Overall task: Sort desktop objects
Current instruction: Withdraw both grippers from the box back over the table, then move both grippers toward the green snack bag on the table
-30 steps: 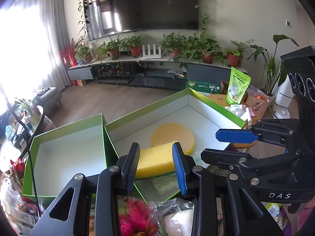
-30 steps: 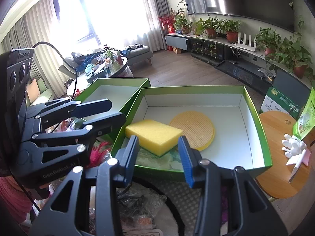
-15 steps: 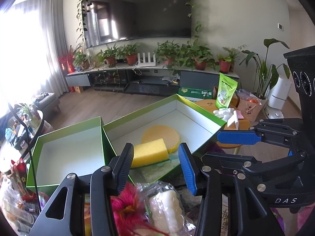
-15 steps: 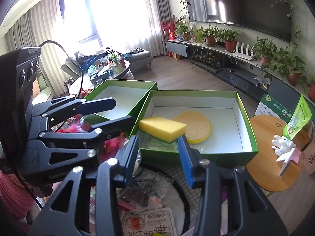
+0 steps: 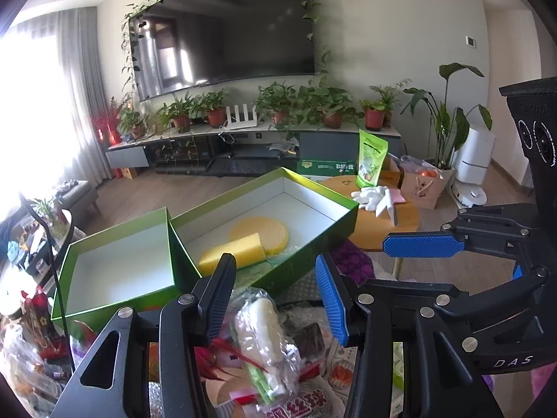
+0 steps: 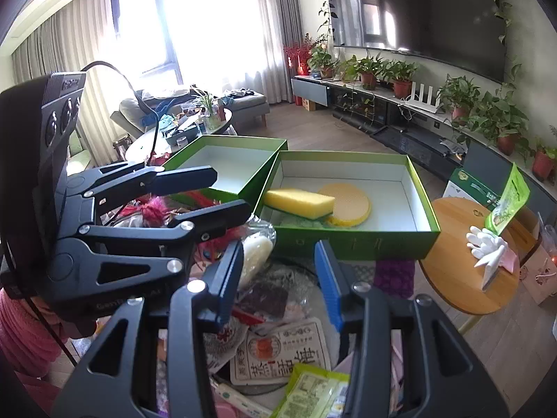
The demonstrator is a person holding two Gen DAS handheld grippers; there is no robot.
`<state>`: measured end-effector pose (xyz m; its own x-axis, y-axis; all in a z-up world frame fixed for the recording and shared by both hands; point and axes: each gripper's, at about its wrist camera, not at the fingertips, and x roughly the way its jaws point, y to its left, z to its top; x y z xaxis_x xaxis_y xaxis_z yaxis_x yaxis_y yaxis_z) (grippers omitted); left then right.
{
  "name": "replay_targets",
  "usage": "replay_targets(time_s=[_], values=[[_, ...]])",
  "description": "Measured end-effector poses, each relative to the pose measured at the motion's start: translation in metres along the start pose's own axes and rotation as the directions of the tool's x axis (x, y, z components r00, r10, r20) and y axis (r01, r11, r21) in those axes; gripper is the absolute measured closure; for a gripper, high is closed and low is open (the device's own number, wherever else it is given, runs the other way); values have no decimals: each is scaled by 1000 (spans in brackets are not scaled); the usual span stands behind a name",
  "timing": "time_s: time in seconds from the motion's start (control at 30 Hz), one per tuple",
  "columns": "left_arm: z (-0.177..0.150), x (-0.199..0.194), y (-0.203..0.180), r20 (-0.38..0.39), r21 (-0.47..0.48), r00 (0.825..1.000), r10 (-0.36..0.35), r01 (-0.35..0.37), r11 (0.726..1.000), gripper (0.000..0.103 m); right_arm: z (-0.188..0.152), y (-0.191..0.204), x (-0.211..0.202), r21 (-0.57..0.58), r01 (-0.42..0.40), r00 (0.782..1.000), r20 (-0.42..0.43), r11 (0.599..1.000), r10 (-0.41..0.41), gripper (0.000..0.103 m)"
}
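A yellow sponge (image 5: 233, 252) (image 6: 299, 202) lies in the large green box (image 5: 313, 188) (image 6: 348, 244), leaning on a round yellow pad (image 5: 264, 231) (image 6: 351, 202). My left gripper (image 5: 273, 268) (image 6: 226, 191) hangs short of the box's near wall, open, with nothing between its pads. Below it lies a plastic-wrapped white item (image 5: 259, 320) (image 6: 256, 250) on a heap of loose packets. My right gripper (image 6: 278, 254) (image 5: 400, 264) is beside it to the right, open and holding nothing, above a printed snack packet (image 6: 282, 348).
A shallower green box (image 5: 115, 271) (image 6: 222, 160) adjoins the large one on the left. A pink feather (image 6: 153, 209) lies in the heap. To the right, a round wooden table (image 5: 383, 223) (image 6: 463, 278) carries white gloves (image 5: 369, 195) and a green pouch (image 5: 372, 153).
The left gripper let go of the sponge, which stays in the box, and its jaws widened. Both grippers drew back from the box and rose over the heap.
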<state>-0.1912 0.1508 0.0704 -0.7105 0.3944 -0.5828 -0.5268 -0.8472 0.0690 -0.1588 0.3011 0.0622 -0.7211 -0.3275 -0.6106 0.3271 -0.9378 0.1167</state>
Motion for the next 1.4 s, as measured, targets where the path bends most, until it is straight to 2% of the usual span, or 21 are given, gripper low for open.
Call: replay_targets(time_s=[0.53,0.93,1.4], values=[[-26,-25,-54,9,81,995,-103,102,991,55,-56,9,-45,69,67,998,8,995,-68,59],[-51,-19,-98,-26,176,986,-164,166,970,55,-108,4,-69,133,152,988,-15,979,-151,59],[-76,-8,-125,-74,208,978,-196,207,956,55,-147,-6,-70,201,173,984,-67,964,-163,58]])
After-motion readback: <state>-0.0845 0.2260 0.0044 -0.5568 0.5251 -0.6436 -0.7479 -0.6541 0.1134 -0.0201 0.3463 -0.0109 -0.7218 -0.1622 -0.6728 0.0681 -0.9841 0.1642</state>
